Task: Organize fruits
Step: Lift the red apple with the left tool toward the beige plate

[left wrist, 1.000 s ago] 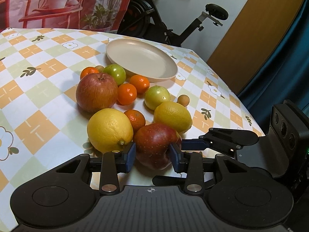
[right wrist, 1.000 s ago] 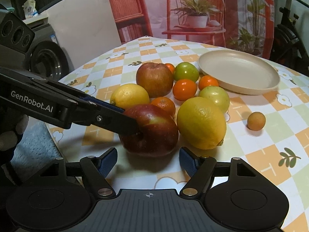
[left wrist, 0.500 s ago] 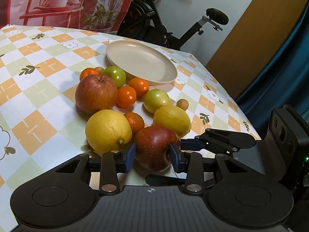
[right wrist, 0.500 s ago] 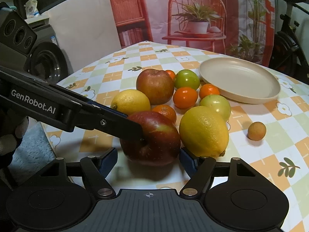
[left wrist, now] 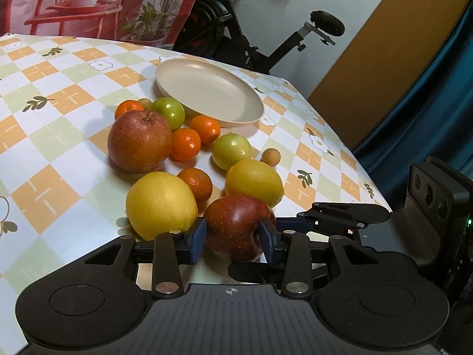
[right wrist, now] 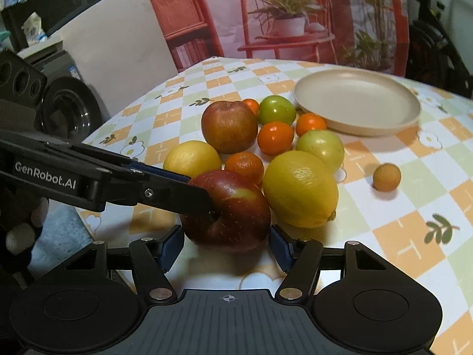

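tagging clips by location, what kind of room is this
Probably a room in a home, used for more than one thing. A table with a flowered checked cloth holds loose fruit and a plate, an exercise bike stands behind it, and what looks like a washing machine sits alongside.

Tablecloth (left wrist: 59, 136): white, orange and pale green checks, white flowers, dark leaf sprigs. Plate (left wrist: 207, 94), upper centre: plain beige. Near apple (left wrist: 236, 224), lower centre: dark red, yellow-green patch in the right wrist view. Far apple (left wrist: 139, 142): red-brown. Two lemons (left wrist: 161, 204) (left wrist: 254, 180): yellow. Mandarins (left wrist: 185, 144): bright orange. Two round fruits (left wrist: 168, 111) (left wrist: 231, 151): green, yellow-green. Gripper pads (left wrist: 198, 238): blue; bodies black. Backdrop (right wrist: 295, 14), top: red chair print.
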Available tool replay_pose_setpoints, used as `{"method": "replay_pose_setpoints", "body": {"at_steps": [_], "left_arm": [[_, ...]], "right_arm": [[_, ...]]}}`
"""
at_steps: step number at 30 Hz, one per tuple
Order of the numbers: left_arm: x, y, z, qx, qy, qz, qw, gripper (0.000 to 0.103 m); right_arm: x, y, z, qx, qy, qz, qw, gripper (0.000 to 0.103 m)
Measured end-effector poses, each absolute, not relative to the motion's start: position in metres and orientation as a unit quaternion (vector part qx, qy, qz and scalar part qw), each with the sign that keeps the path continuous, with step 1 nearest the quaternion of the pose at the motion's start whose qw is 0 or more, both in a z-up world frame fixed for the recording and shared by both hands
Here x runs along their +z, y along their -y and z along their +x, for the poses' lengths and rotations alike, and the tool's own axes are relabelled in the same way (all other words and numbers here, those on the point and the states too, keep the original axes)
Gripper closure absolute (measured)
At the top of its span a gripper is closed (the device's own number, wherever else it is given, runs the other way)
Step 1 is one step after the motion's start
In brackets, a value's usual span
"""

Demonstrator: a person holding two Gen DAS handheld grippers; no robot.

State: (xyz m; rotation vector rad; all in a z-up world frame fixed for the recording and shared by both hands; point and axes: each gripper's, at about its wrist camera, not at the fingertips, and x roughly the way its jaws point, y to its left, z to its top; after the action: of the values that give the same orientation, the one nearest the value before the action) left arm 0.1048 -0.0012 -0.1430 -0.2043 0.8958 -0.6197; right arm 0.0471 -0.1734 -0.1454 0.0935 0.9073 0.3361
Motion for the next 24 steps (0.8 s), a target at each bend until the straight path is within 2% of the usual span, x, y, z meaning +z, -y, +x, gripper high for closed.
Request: {"method": "replay_pose_setpoints", "body": {"at_steps": [8, 19, 24], "left_arm": [[-0.1450, -0.0011, 0.1068, -0.296, -0.429, -0.108, 0.847, 0.060], [-0.1447, -0.0012, 0.1141, -0.290, -0.423, -0.122, 0.850, 0.060], [-0.1439, 0.0002, 0.1132, -0.291, -0.423, -0.116, 0.850, 0.059]], "right_arm": [[-0.1421, 0.1745, 0.0430, 0.162, -0.439, 0.050, 0.882, 0.045], [-0.1495, 0.1716, 0.0488, 0.164, -0.415, 0.041, 0.894, 0.039], [-0.1493, 0.1708, 0.0485, 0.161, -0.412, 0.038, 0.896, 0.041]]}}
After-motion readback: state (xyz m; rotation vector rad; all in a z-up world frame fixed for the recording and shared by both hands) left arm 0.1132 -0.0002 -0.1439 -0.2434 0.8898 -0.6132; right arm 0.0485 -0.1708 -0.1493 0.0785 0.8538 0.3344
